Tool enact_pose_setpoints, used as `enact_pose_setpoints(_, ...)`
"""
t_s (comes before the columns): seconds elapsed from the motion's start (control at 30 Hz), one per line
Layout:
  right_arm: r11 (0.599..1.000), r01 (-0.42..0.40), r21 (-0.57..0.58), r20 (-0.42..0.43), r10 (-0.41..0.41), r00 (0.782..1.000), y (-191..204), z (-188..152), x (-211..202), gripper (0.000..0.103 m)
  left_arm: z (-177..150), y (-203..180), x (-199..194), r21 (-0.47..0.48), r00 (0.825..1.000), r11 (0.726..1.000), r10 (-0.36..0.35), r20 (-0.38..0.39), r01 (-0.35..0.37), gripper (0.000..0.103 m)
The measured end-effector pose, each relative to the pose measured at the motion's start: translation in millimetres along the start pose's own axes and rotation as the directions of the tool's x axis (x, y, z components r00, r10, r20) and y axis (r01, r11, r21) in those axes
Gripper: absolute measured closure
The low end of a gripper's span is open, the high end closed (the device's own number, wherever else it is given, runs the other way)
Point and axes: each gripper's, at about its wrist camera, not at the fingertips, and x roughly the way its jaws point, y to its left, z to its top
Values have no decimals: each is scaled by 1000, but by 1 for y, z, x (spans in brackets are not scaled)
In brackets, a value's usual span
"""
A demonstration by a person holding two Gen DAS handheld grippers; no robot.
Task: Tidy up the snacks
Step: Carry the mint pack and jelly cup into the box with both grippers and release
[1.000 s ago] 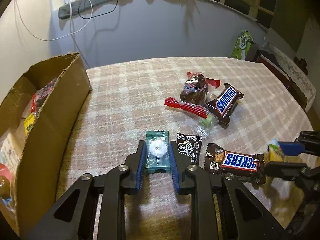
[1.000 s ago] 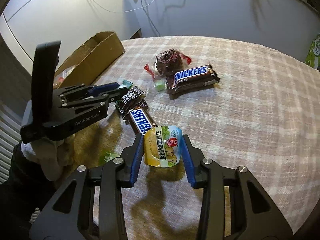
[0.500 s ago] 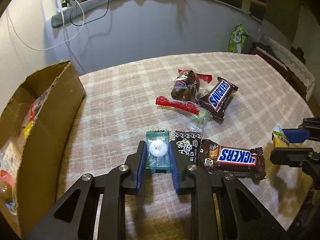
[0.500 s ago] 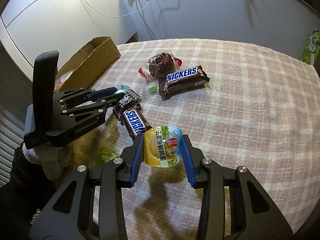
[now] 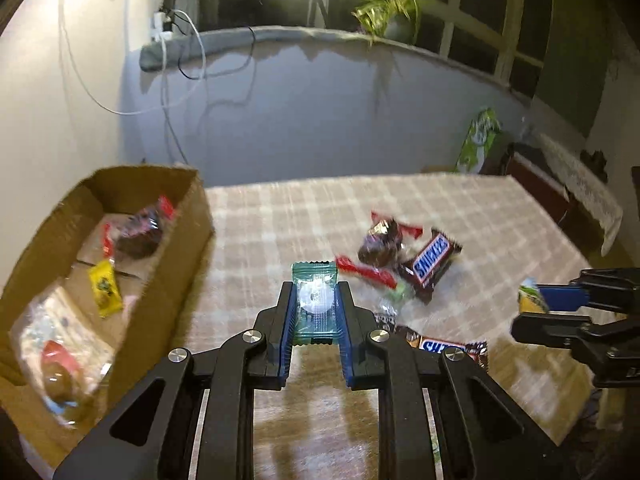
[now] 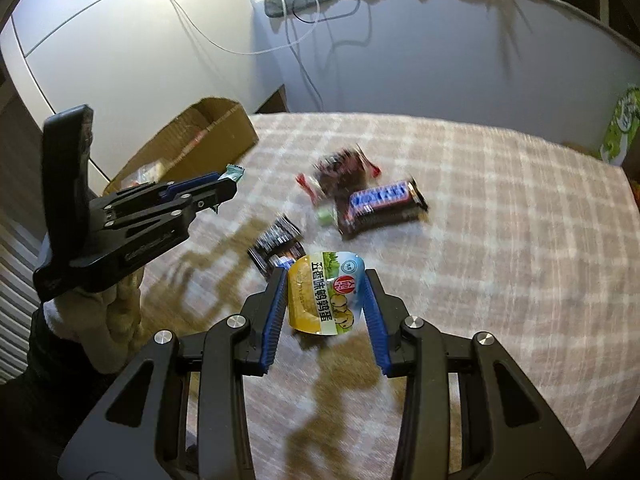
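Note:
My left gripper (image 5: 315, 300) is shut on a teal candy packet (image 5: 314, 304) and holds it above the table, right of the open cardboard box (image 5: 176, 240). The same gripper (image 6: 224, 190) shows in the right wrist view with the packet's tip (image 6: 235, 172) poking out. My right gripper (image 6: 326, 292) is shut on a yellow quail-egg packet (image 6: 325, 296) held above the table; it also shows at the right of the left wrist view (image 5: 532, 308). Loose on the checked tablecloth lie a Snickers bar (image 5: 430, 266), a dark red-ended sweet bag (image 5: 380, 242), a second Snickers (image 5: 444, 346) and a black packet (image 6: 276, 246).
The box holds several snacks, among them a yellow packet (image 5: 105, 288) and a dark bag (image 5: 138, 232). A green bag (image 5: 480, 140) stands past the table's far edge. A grey wall with cables (image 5: 172, 92) runs behind the table.
Both grippers have lifted with their packets. The left one has risen and turned toward the box, whose inside now shows. The loose snacks have not moved.

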Motion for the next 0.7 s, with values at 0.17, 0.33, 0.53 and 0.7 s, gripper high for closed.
enact_pose_setpoints(0.17, 999, -14, -44, 29, 15, 999, 20, 22, 2, 64, 6, 14, -18, -28, 998, 999, 23, 54, -22, 85)
enact_pose_setpoints(0.33, 995, -36, -91, 45, 40, 998, 46, 47, 12, 64, 10, 33, -38, -70, 993, 997, 45, 105, -38, 85)
enact_pose_setpoints(0.53, 987, -56, -152, 68, 67, 995, 81, 76, 29, 64, 9, 59, -54, -122, 986, 990, 90, 140, -73, 85)
enact_pose_setpoints(0.7, 980, -76, -185, 73, 91, 993, 105, 92, 47, 64, 5, 82, -62, -174, 979, 979, 136, 150, -109, 85)
